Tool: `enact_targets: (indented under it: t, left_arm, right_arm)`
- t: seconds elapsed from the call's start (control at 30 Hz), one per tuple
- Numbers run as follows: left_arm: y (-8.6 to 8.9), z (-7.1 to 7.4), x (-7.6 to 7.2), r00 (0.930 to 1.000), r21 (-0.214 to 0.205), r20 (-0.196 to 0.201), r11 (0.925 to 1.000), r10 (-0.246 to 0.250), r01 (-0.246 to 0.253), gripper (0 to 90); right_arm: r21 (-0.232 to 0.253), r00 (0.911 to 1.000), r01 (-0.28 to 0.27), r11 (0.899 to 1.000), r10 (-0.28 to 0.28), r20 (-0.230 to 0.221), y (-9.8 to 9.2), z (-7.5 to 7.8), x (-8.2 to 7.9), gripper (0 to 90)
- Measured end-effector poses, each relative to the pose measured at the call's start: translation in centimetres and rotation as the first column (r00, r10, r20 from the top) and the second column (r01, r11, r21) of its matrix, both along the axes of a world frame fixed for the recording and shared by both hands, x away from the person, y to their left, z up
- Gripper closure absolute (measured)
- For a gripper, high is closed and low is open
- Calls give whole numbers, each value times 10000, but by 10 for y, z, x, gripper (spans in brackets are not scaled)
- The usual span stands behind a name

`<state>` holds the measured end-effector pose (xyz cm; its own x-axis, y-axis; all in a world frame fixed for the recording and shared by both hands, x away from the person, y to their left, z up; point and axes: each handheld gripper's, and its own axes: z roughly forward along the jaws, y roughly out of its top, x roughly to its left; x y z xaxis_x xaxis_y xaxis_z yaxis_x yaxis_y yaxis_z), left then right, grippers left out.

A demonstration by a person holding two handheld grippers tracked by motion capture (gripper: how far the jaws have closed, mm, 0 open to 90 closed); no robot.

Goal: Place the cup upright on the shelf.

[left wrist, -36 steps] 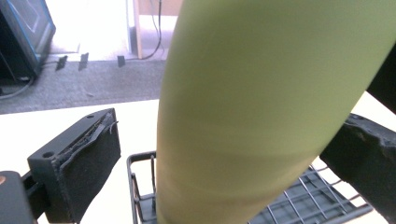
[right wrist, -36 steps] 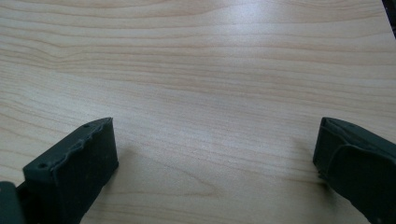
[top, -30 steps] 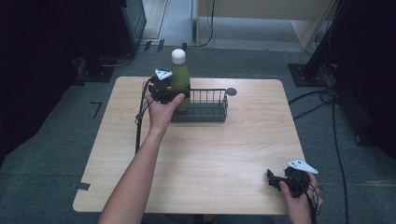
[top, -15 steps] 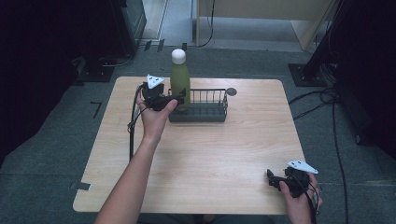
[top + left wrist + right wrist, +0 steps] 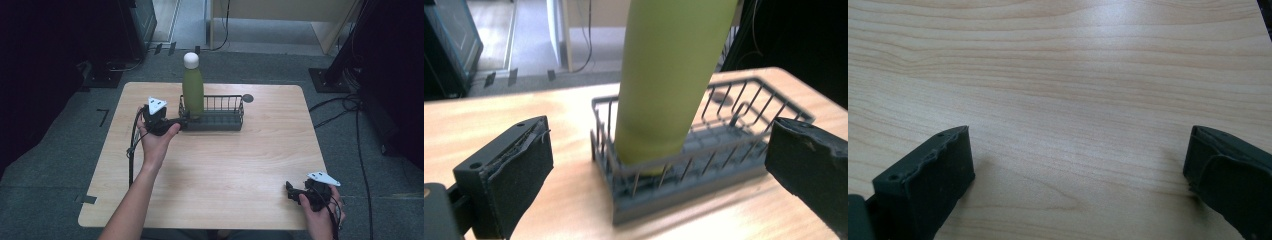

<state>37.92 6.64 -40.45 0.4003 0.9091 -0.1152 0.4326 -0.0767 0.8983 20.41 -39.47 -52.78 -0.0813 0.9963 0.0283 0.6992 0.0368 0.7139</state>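
Observation:
A green bottle point(image 5: 193, 90) with a white cap stands upright at the left end of a dark wire basket point(image 5: 220, 120) at the back of the wooden table. My left gripper point(image 5: 181, 121) sits just left of the basket, low on the table, open, its jaws spread with nothing between them. In the left gripper view the bottle point(image 5: 669, 80) and the basket point(image 5: 704, 165) stand a short way ahead of the wide-apart pads point(image 5: 519, 180). My right gripper point(image 5: 292, 192) rests open near the front right corner, over bare wood point(image 5: 1063, 100).
A small dark round disc point(image 5: 248, 98) lies on the table point(image 5: 225, 170) behind the basket's right end. Dark equipment and cables point(image 5: 350, 105) surround the table on the floor. A light cabinet stands behind.
My left gripper has let go of the bottle and drawn back to the left and down toward the table. The bottle stays upright in the basket. The right gripper is still.

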Motion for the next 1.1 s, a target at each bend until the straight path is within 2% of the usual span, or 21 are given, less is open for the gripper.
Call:
enact_targets:
  t: [0.1, 0.37, 0.57, 0.83, 0.87, 1.03, 1.1]
  left_arm:
    - [7, -11, -4, 9997, 44, -224, 10000, 76, -75, 0]
    - [31, -30, -24, 9983, 285, -479, 9990, 344, -331, 0]
    - [52, -46, -41, 9962, 653, -662, 9965, 570, -526, 0]
    - [79, -71, -62, 9896, 1086, -1092, 9907, 935, -817, 0]
    - [82, -74, -65, 9885, 1188, -1129, 9891, 1004, -869, 0]
    - [94, -88, -81, 9795, 2101, -1370, 9707, 1474, -1167, 0]
    - [99, -92, -86, 9765, 2276, -1481, 9663, 1565, -1203, 0]
  right_arm:
    - [2, 10000, 1, 10000, -1, 1, 0, 0, 0, 0]
    - [3, 10000, 4, 10000, -4, 0, 0, 0, 0, 0]
    - [1, 10000, 2, 10000, -2, 1, 0, 0, 0, 0]
    - [-18, 10000, -14, 10000, 14, 6, 0, 0, 0, 0]
    - [-17, 10000, -13, 10000, 13, 8, 0, 0, 0, 0]
    - [-19, 10000, -14, 10000, 14, 9, 0, 0, 0, 0]
    - [-18, 10000, -14, 10000, 14, 10, 0, 0, 0, 0]
